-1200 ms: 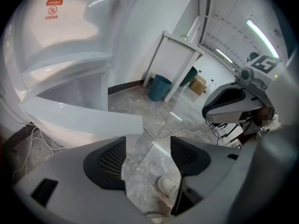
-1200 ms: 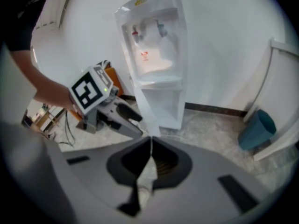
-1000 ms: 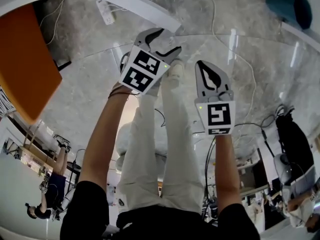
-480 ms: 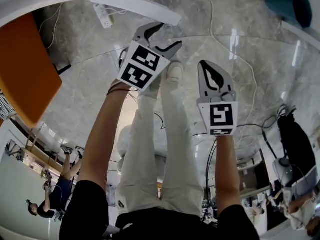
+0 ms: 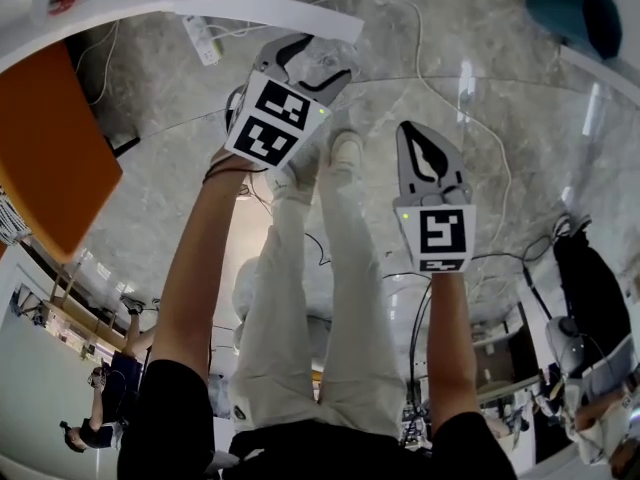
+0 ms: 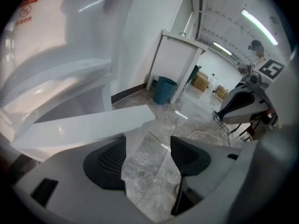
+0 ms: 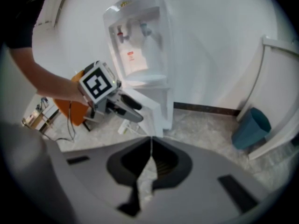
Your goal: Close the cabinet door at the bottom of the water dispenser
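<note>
The floor [image 5: 520, 78] reads to me as polished grey stone, glossy enough to throw back the lights. The water dispenser [image 7: 140, 45] and its cabinet door [image 6: 84, 127] look like smooth white plastic with a soft sheen. On my left gripper [image 6: 148, 143] the shell is matt grey plastic and the pads [image 6: 106, 163] are dull black with a fine ribbed grain; the trousers [image 5: 320, 308] are pale, creased cloth.

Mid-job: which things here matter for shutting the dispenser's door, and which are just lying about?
Job: water dispenser; its open cabinet door; left gripper, fingers apart beside the door's edge.
Lying about: blue bin; power strip; orange panel; right gripper, shut on nothing, held aside.
</note>
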The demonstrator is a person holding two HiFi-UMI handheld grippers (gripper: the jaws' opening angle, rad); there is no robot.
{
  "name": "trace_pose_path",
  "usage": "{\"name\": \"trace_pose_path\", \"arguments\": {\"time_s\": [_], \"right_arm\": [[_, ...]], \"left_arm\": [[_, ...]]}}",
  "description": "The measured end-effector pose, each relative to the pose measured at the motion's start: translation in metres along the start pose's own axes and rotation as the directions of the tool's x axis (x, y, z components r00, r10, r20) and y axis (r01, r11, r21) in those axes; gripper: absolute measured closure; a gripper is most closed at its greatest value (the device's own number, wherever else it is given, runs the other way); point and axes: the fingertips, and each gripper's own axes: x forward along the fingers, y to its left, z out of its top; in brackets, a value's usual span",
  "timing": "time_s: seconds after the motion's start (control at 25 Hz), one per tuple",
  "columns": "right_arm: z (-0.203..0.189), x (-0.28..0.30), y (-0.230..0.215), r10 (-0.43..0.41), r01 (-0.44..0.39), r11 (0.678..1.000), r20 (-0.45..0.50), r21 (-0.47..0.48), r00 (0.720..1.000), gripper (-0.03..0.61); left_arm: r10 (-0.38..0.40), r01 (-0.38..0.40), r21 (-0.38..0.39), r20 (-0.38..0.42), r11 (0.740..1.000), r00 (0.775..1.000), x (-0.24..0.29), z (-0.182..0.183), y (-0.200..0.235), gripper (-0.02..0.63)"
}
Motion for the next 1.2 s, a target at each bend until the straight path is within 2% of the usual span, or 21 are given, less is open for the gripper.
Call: {"name": "trace_pose_path", "arguments": {"time_s": [0.28,0.56,0.92,1.2], "right_arm": [[-0.001,0.006,-0.007,-0.006,0.006,1.000,0.002,0.000,1.000,0.543],[-0.010,0.008,-0.009,-0.003,0.003,1.000,-0.009,0.008,1.000,0.543],[-0.008,0.009,-0.014,-0.007,0.006,0.999,0.010,0.047,1.000,0.543],[-0.010,0.015,-0.020,-0.008,0.008,0.999,0.002,0.042,1.000,0.543]], "left_arm": [[0.030,-0.030,-0.011,0.011,0.999,0.999,0.000,0.010,0.028,0.318],[0.032,-0.028,-0.076,0.057,0.997,0.998,0.007,0.022,0.034,0.318],[0.069,-0.060,-0.093,0.096,0.994,0.993,0.015,0.040,0.049,0.318],[0.107,-0.097,-0.089,0.110,0.991,0.988,0.023,0.048,0.062,0.318]]}}
